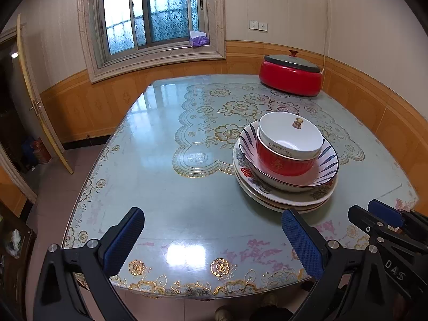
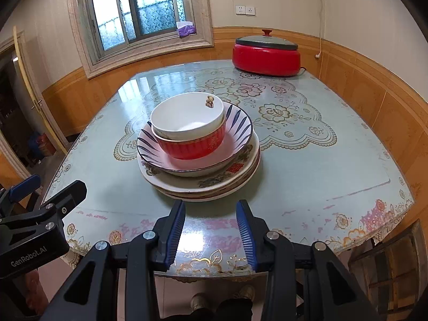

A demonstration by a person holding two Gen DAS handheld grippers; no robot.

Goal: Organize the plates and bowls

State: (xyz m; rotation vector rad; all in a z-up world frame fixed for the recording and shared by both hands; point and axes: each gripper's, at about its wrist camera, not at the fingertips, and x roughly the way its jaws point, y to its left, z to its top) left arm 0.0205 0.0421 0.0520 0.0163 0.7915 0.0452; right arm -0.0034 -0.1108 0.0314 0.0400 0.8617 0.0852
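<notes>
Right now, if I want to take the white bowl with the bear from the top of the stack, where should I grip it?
Probably pinch the white bowl at its near rim, one finger inside and one outside, coming down from above. Its lower body sits inside the red bowl, so only the rim stands free.

Left gripper [image 1: 211,243]: black plastic frame, two fingers faced with blue pads in a fine diamond-grid texture. Round silver screw heads at the finger pivots; triangular cut-outs in the black arms.

Right gripper [image 2: 211,236]: same black frame and silver pivot screws, blue pads with ribbed edges. White lettering "DAS" on its side in the left wrist view.

Left unit's body carries white "GenRobot.AI" lettering in the right wrist view.

Person: pale shoes [image 2: 199,301], dark trousers.
</notes>
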